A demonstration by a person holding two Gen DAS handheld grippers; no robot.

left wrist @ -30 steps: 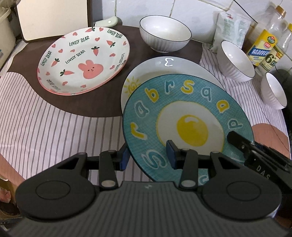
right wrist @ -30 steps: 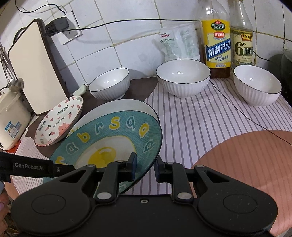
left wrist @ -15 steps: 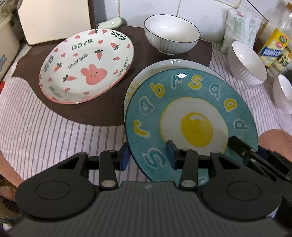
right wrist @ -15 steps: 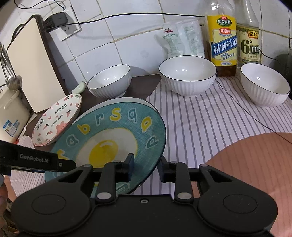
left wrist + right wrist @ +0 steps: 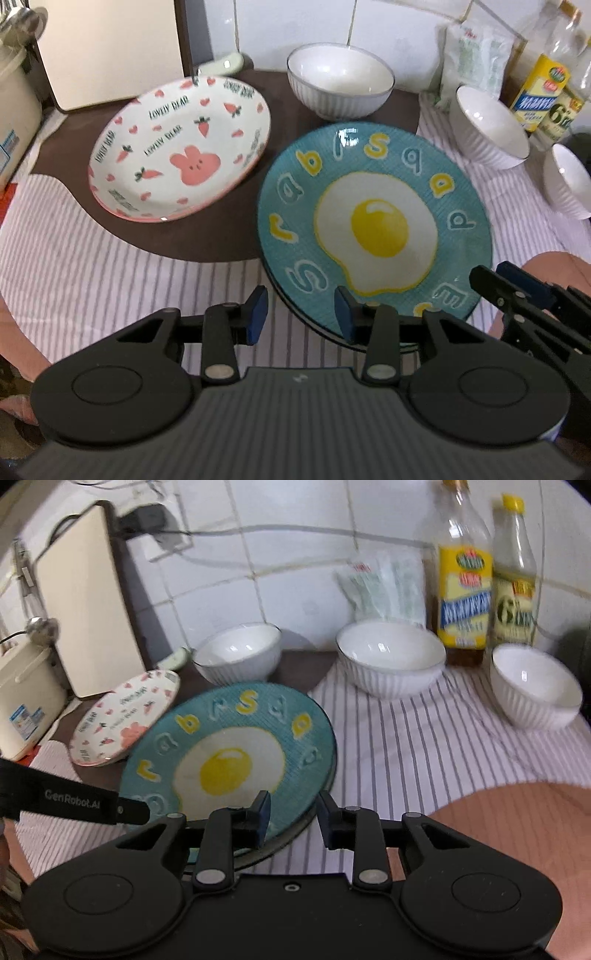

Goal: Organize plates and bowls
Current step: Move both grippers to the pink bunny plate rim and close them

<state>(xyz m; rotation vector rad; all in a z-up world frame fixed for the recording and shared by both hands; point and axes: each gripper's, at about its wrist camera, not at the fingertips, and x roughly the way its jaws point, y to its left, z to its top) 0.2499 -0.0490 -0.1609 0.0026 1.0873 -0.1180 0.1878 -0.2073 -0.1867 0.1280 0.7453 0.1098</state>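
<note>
**Egg plate lowered onto the plate beneath; both grippers spread**

Since the earlier frames, the teal egg plate (image 5: 373, 221) has come down flat and now covers the white plate that showed behind it; only a dark rim edge remains visible under its near side. The left gripper (image 5: 301, 314), previously narrower on the rim, now has its fingers spread, with the plate's near-left edge between them and a visible gap at the left pad. The right gripper (image 5: 293, 818) is likewise spread, straddling the near-right edge without pinching it.

The stack lies on the striped cloth (image 5: 110, 280). The rabbit plate (image 5: 181, 151) sits just left of it, apart. Three white bowls (image 5: 391, 661) stand behind, near the tiled wall, beside two bottles (image 5: 463, 590).
</note>
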